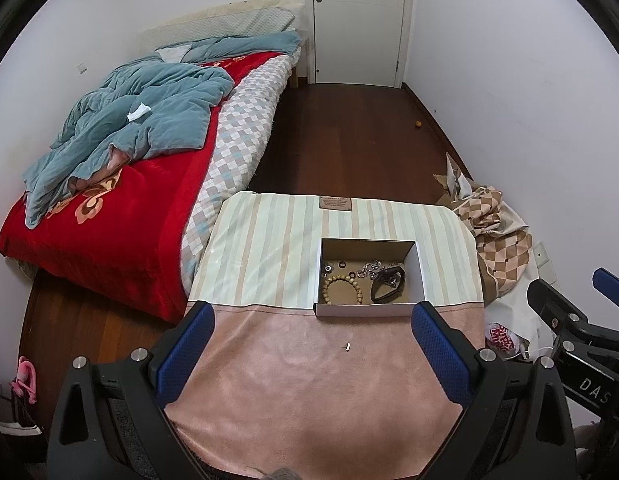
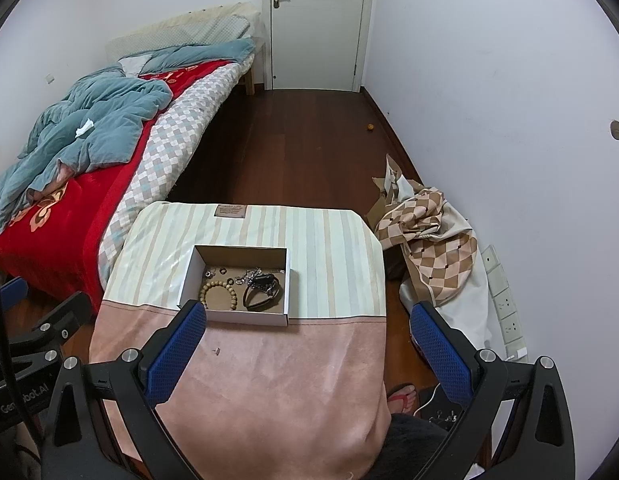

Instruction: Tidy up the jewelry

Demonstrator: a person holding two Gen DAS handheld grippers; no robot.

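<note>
An open white cardboard box (image 1: 419, 268) (image 2: 189, 272) stands on a cloth-covered table. Inside lie a wooden bead bracelet (image 1: 343, 289) (image 2: 220, 295), a black bangle (image 1: 388, 285) (image 2: 265, 294), a silver chain (image 1: 369, 268) (image 2: 249, 274) and small rings. A small ring (image 1: 348, 346) (image 2: 217, 351) lies alone on the pink cloth in front of the box. My left gripper (image 1: 313, 316) is open and empty above the pink cloth. My right gripper (image 2: 307, 314) is open and empty, off toward the table's right side.
The table wears a striped and pink cloth (image 1: 269, 248) (image 2: 333, 248). A bed (image 1: 109, 200) with a red blanket and blue quilt lies to the left. A checked cloth heap (image 2: 425, 240) lies on the floor to the right. A foot in a sandal (image 2: 403, 396) shows below.
</note>
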